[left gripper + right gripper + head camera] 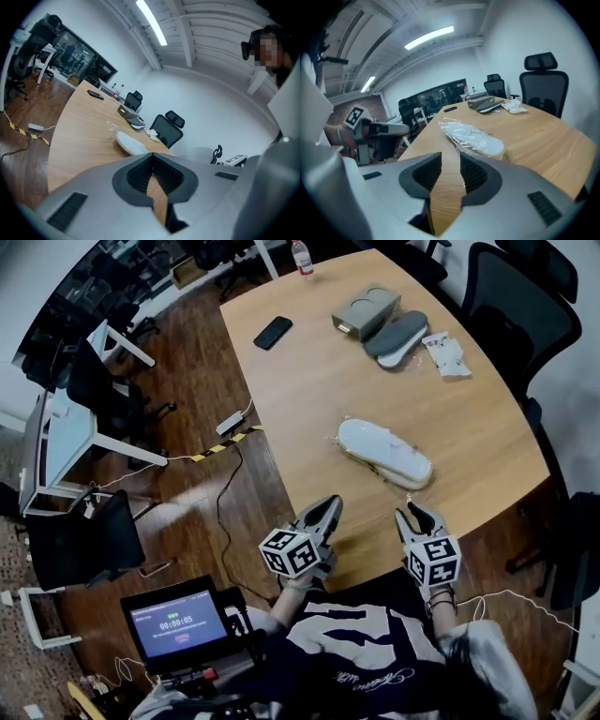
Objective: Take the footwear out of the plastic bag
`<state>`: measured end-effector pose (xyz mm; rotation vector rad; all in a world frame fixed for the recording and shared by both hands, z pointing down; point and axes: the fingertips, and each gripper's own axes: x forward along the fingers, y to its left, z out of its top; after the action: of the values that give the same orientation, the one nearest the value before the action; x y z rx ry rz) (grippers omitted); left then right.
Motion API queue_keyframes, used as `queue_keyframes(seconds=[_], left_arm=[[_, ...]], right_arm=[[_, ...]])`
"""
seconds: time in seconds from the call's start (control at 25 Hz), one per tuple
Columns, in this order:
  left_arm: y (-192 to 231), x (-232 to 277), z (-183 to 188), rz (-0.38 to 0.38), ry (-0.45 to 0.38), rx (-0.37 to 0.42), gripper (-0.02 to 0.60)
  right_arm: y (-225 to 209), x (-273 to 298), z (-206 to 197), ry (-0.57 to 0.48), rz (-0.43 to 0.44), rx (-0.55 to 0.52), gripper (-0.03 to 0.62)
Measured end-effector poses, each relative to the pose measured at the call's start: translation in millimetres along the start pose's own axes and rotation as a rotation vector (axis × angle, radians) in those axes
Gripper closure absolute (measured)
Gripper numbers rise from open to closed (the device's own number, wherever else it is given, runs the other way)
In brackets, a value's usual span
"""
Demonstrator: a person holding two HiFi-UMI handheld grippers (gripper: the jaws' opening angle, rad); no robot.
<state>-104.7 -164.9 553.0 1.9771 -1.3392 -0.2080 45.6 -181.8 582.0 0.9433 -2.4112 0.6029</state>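
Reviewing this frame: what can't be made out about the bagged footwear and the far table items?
Plastic bag: where it opens, in any view; the clear film is wrinkled.
Footwear: one piece or a stacked pair; overlap hides it.
Bottle: head view, cut by the top edge.
Phone: too small.

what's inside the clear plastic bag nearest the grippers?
White slipper, tan sole edge, visible through the plastic bag. Whether a second lies underneath is covered.

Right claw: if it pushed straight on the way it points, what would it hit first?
Likely the table, since the right claw tilts down at the wood. The bagged slipper lies just beyond, though depth is hard to judge.
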Motion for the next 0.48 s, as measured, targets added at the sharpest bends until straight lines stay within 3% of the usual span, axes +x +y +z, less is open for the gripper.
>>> queue_keyframes(seconds=[0.2,0.48], left_arm=[[-0.5,-8.4,0.0,0.079,-0.035,0.003,0.578],[6.5,-22.7,4.1,0.162,-0.074,-0.002,0.578]], right_arm=[[-11.3,44.1,3.4,0.073,0.011,-0.260,0.484],[-24.2,92.3,-6.3,0.179,0.021,-0.461,0.484]])
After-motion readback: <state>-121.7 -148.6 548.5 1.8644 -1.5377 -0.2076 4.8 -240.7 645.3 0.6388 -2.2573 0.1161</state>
